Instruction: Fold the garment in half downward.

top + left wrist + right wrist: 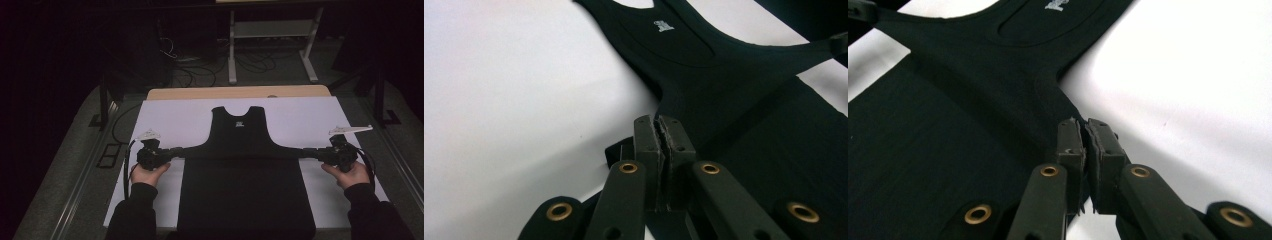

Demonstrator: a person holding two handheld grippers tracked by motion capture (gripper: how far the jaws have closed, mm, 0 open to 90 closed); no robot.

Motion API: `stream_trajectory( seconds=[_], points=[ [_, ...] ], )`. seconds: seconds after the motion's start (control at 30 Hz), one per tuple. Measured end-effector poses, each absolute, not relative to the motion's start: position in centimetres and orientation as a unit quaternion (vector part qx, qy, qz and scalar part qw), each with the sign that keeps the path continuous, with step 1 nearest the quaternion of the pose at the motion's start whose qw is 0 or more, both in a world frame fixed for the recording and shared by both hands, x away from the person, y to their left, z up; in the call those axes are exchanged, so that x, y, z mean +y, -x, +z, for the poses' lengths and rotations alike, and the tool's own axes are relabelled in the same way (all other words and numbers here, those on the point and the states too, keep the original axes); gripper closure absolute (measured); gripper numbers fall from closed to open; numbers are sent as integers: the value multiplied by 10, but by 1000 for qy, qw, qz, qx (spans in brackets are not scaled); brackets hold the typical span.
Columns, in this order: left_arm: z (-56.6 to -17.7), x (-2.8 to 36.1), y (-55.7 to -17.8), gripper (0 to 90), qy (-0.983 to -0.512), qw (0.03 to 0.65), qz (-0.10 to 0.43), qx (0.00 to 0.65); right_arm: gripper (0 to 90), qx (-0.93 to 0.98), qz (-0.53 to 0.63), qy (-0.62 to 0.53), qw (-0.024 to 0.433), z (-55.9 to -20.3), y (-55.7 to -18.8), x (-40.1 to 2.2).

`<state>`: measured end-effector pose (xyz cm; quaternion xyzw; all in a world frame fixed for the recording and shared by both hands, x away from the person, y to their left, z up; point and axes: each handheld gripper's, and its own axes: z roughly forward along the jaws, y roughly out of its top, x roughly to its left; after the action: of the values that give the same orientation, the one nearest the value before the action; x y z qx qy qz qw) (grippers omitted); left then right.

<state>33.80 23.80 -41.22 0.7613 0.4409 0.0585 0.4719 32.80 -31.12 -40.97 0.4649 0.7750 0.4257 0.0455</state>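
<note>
The left gripper (176, 151) and right gripper (309, 152) are each clamping fully closed on the black tank top (245, 165) — its side corners pinched between their fingertips, the cloth stretching between them across the white sheet (165, 117).

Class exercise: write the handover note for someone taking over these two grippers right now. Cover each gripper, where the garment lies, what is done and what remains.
Left gripper: shut on the black tank top, pinching its left side.
Right gripper: shut on the opposite side.
The top lies flat on the white sheet, neck away from you, stretched taut between both grips.
Done: both sides gripped, fabric spread.
Left: probably the fold; none shows yet.
</note>
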Motion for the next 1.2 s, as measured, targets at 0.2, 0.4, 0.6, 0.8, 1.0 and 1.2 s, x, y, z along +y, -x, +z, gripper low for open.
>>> stream_trajectory(
  seconds=[0.2, 0.4, 0.6, 0.8, 1.0, 1.2],
  points=[
    [-417, 237, -330, 864, -769, 458, 47, 442, 838, 780, 415, -466, 41, -411, -320, -310],
    [-420, 236, -324, 864, -779, 442, 27, 443, 837, 784, 406, -469, 33, -415, -313, -309],
    [-426, 235, -323, 864, -788, 420, 12, 450, 837, 786, 397, -473, 20, -419, -310, -310],
    [-429, 235, -320, 864, -790, 413, 1, 454, 837, 785, 390, -481, 8, -424, -307, -312],
    [-428, 236, -316, 863, -792, 409, -3, 453, 837, 783, 387, -487, -3, -425, -302, -313],
    [-430, 237, -312, 863, -795, 408, -11, 448, 837, 782, 384, -490, -10, -427, -297, -315]
  ],
)
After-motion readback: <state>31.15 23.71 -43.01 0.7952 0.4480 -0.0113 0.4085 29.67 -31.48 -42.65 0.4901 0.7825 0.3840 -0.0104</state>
